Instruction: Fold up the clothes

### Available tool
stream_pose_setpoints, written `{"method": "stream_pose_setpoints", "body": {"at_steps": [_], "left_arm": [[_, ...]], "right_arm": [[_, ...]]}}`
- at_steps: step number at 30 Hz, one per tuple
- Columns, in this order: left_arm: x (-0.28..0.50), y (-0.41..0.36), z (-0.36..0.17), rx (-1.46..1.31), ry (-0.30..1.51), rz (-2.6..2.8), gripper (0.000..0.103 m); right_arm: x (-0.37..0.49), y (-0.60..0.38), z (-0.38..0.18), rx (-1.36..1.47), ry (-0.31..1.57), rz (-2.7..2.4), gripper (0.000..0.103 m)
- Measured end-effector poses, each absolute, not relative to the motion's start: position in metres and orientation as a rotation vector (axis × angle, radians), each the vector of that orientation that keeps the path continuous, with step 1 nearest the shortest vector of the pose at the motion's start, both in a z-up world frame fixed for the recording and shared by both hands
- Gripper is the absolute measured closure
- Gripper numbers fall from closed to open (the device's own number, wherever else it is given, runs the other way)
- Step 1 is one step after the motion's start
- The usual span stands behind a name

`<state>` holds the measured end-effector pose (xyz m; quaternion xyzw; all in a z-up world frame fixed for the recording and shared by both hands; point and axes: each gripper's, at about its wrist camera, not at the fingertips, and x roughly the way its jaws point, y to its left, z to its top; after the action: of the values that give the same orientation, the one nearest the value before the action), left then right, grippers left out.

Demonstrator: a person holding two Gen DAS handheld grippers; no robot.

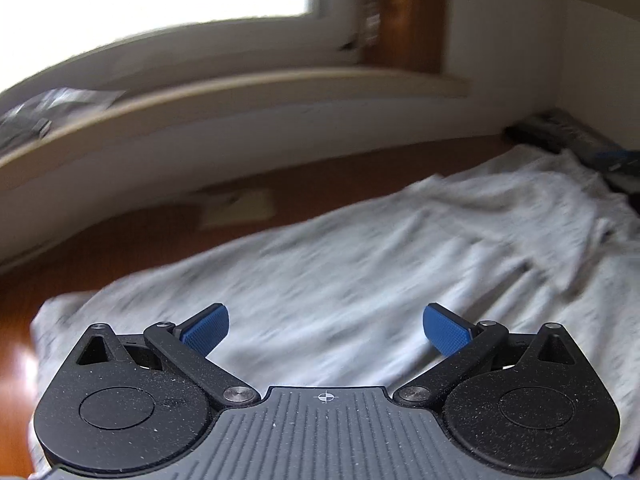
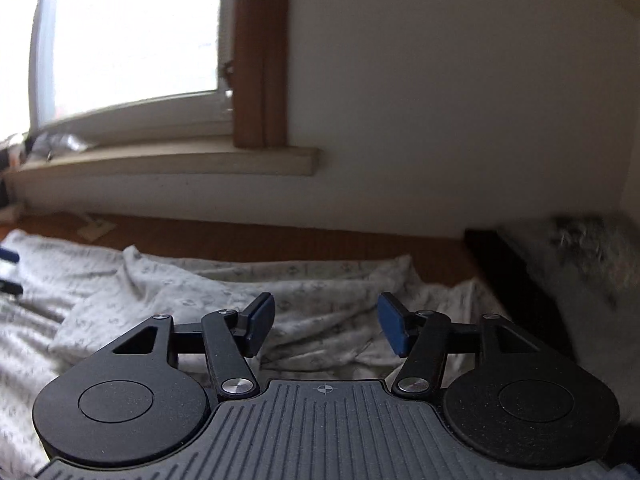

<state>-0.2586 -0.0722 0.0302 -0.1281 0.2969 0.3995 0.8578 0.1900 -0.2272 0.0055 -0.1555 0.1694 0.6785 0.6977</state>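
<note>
Both claws hang empty above the white patterned garment (image 1: 360,248): the left claw (image 1: 326,330) spread wide, the right claw (image 2: 326,322) partly parted, on the brown worktop (image 1: 280,184).

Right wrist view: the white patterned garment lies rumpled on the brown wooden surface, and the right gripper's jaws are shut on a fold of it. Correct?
Not quite. The right wrist view shows the right gripper with jaws open, nothing between them; the white patterned garment does lie rumpled on the brown wooden surface.

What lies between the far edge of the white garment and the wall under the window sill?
In the right wrist view, only a bare strip of brown wooden surface separates the white garment from the wall; a small pale object lies on it toward the left.
</note>
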Motion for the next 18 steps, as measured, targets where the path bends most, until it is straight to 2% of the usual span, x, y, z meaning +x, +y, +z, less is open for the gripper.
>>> {"method": "stream_pose_setpoints", "body": {"at_steps": [4,6,7,9,13,14,15,16,18], "left_arm": [[-0.211,-0.089,0.049,-0.2,0.587,0.77,0.01],[-0.183,-0.096,0.054,-0.182,0.582,0.702,0.03],[-0.168,-0.098,0.055,-0.174,0.585,0.673,0.033],[-0.138,-0.104,0.058,-0.158,0.592,0.615,0.034],[-0.086,-0.114,0.056,-0.142,0.603,0.507,0.035],[-0.076,-0.115,0.054,-0.138,0.61,0.485,0.043],[-0.066,-0.117,0.052,-0.135,0.618,0.463,0.065],[-0.055,-0.118,0.051,-0.131,0.625,0.441,0.072],[-0.036,-0.121,0.047,-0.123,0.64,0.399,0.072]], "right_arm": [[0.187,-0.22,-0.015,-0.37,0.364,1.496,0.046],[0.186,-0.215,-0.025,-0.391,0.365,1.493,0.045],[0.189,-0.213,-0.027,-0.392,0.39,1.502,0.045],[0.195,-0.211,-0.028,-0.361,0.433,1.536,0.041],[0.209,-0.21,-0.029,-0.274,0.508,1.525,0.041],[0.213,-0.21,-0.029,-0.25,0.526,1.513,0.041],[0.215,-0.21,-0.03,-0.232,0.533,1.507,0.041],[0.217,-0.211,-0.03,-0.215,0.537,1.503,0.041],[0.221,-0.213,-0.031,-0.181,0.546,1.493,0.041]]}}
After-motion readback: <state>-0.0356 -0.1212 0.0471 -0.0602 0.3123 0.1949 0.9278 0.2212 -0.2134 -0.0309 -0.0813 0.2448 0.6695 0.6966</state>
